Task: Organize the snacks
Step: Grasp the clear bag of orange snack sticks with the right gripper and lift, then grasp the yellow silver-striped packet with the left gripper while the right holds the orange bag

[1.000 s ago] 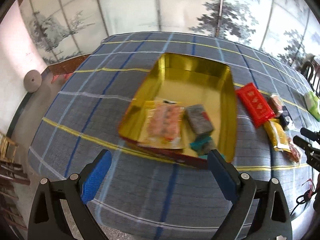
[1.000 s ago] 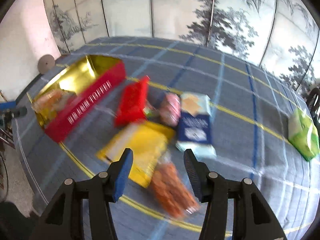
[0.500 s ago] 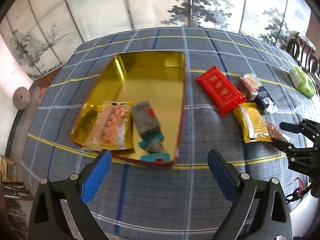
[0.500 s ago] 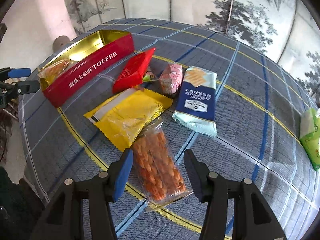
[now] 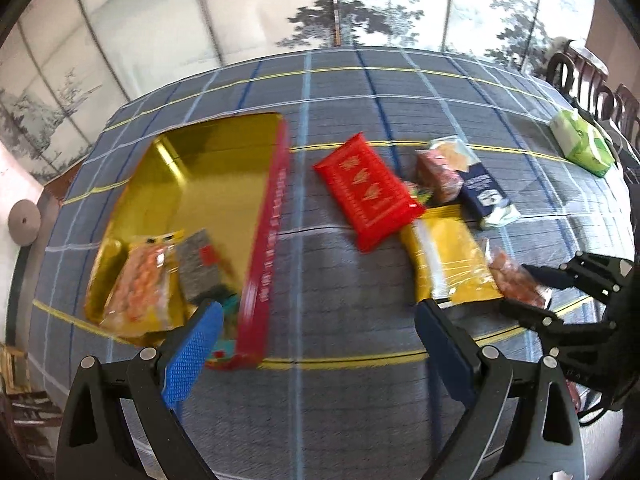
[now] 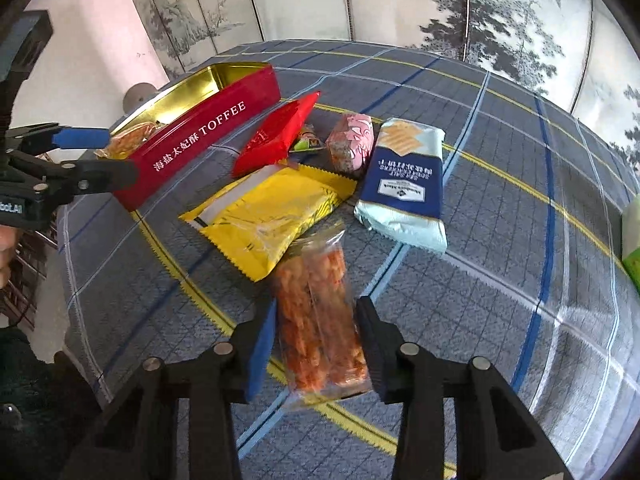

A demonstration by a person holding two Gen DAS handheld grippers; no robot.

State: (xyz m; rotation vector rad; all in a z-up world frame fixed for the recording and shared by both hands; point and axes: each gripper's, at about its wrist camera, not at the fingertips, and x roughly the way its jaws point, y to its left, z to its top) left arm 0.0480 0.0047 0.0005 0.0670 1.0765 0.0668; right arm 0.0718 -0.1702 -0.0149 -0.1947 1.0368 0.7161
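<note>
While the right gripper (image 6: 316,344) straddles the clear orange-snack pack (image 6: 320,320), its jaws are apart on either side and not clamped. That pack lies on the plaid cloth (image 6: 500,184), its far end over the yellow pouch (image 6: 268,212). The left gripper (image 5: 316,344) hangs wide apart near the red tin (image 5: 268,232), which holds two packets; the red pack (image 5: 368,192) lies beside it.
</note>
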